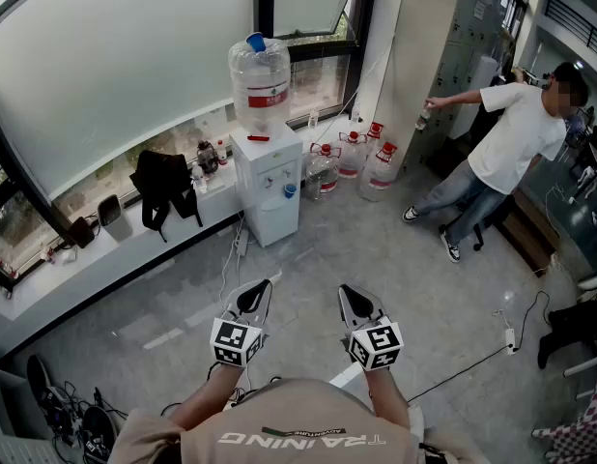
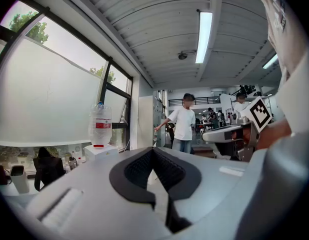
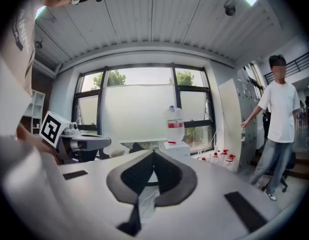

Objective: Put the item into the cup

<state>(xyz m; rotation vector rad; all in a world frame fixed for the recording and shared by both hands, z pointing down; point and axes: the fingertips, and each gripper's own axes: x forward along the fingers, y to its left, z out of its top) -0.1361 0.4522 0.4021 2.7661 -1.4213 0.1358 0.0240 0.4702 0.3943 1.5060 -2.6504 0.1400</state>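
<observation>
No cup and no item shows in any view. Both grippers are held at waist height over the grey floor, pointing toward the water dispenser (image 1: 267,184). The left gripper (image 1: 252,301) has its jaws together with nothing between them; in its own view the black pads (image 2: 137,170) meet at the tip. Beside it, the right gripper (image 1: 355,304) is likewise shut and empty, its pads (image 3: 169,173) touching at the front. Each gripper shows in the other's view: the right gripper (image 2: 228,134) and the left gripper (image 3: 80,144).
A white dispenser carries a large water bottle (image 1: 260,77); spare jugs (image 1: 353,156) stand by the window. A black bag (image 1: 164,190) sits on the sill. A person in a white shirt (image 1: 512,135) stands at right. Cables and a power strip (image 1: 511,337) lie on the floor.
</observation>
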